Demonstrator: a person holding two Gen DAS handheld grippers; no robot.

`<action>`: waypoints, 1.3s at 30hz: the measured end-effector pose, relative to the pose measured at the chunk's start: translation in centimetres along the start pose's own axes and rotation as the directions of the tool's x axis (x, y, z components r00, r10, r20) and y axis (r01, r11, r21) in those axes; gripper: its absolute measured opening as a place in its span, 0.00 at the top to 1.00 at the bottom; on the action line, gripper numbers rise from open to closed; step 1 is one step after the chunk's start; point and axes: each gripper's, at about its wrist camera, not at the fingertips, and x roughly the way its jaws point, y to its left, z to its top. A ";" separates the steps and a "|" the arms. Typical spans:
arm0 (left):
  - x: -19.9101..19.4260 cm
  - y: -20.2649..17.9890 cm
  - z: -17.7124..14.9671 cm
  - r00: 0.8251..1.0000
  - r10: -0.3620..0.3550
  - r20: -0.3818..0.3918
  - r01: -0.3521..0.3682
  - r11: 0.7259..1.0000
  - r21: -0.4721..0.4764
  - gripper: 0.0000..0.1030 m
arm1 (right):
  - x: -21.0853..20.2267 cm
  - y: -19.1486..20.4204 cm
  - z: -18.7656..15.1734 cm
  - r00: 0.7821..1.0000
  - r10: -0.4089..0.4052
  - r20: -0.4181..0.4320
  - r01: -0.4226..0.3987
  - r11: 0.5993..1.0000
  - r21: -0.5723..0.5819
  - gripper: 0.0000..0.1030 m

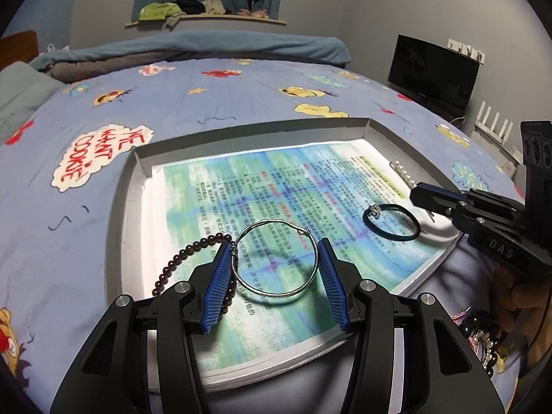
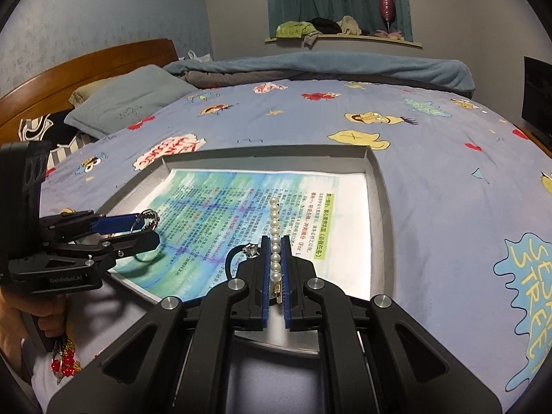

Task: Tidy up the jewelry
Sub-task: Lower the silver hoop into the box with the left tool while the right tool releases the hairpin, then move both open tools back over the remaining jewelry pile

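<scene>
On the blue cartoon-print bedspread sits a shallow grey tray, and everything is placed from that tray. Lining its floor is a printed sheet washed in green and blue. Both grippers reach in over the tray's near edge. Left gripper, jaws half spread, clasps a silver wire bangle: the left blue pad presses the bangle's left side and the right pad meets its right side, the ring hanging just above the sheet with its shadow beneath. A dark red bead bracelet curves along the tray's left side, passing behind that left finger. Right gripper, jaws pressed nearly together, pinches a pearl strand, which stretches straight out toward the tray's far wall. Near the tray's right edge in the left wrist view lies a dark hair tie with a small silver charm, just beside the right gripper's fingertips.
</scene>
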 end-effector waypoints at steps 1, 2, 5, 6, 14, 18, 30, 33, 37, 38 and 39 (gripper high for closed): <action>0.0 0.0 0.0 1.000 -0.001 0.000 0.001 1.000 -0.001 0.49 | 0.1 0.2 0.0 1.000 -0.002 -0.004 0.002 1.000 -0.008 0.95; -0.1 0.1 -0.1 1.000 -0.001 0.002 0.001 1.000 -0.003 0.49 | 0.1 0.2 0.0 1.000 -0.002 -0.005 0.002 1.000 -0.011 0.95; -0.3 0.0 -0.1 1.000 -0.005 0.007 0.005 1.000 -0.001 0.43 | 0.1 0.4 -0.1 1.000 -0.002 -0.001 0.002 1.000 -0.022 0.94; -0.4 -0.1 -0.1 1.000 -0.003 0.012 0.003 1.000 0.003 0.38 | 0.0 0.3 -0.1 1.000 -0.002 0.002 0.002 1.000 -0.020 0.94; -2.2 -0.4 0.1 0.996 0.014 0.083 -0.016 1.000 0.017 0.16 | -1.1 0.3 -0.2 0.998 0.024 0.056 -0.022 0.999 -0.025 0.74; -3.9 0.4 0.2 0.989 0.026 0.142 -0.023 0.999 -0.026 0.14 | -2.6 0.5 -0.3 0.992 0.032 0.124 -0.028 0.999 -0.034 0.61; -8.9 1.2 -2.4 0.971 0.086 0.221 -0.081 0.996 -0.034 0.11 | -5.6 0.9 -1.6 0.980 0.036 0.198 -0.030 0.999 -0.031 0.32; -9.9 1.8 -3.1 0.970 0.090 0.224 -0.081 0.995 -0.050 0.11 | -6.3 1.3 -2.1 0.979 0.036 0.200 -0.028 0.999 -0.041 0.32; -10.6 2.1 -4.3 0.972 0.104 0.212 -0.098 0.994 -0.042 0.11 | -7.0 1.9 -2.7 0.979 0.038 0.199 -0.028 0.998 -0.052 0.32; -10.8 2.2 -4.6 0.972 0.106 0.211 -0.099 0.994 -0.043 0.11 | -7.2 2.0 -2.9 0.979 0.038 0.200 -0.028 0.998 -0.053 0.32; -11.0 2.3 -5.0 0.972 0.106 0.210 -0.098 0.994 -0.047 0.11 | -7.4 2.1 -3.0 0.979 0.039 0.200 -0.029 0.998 -0.054 0.32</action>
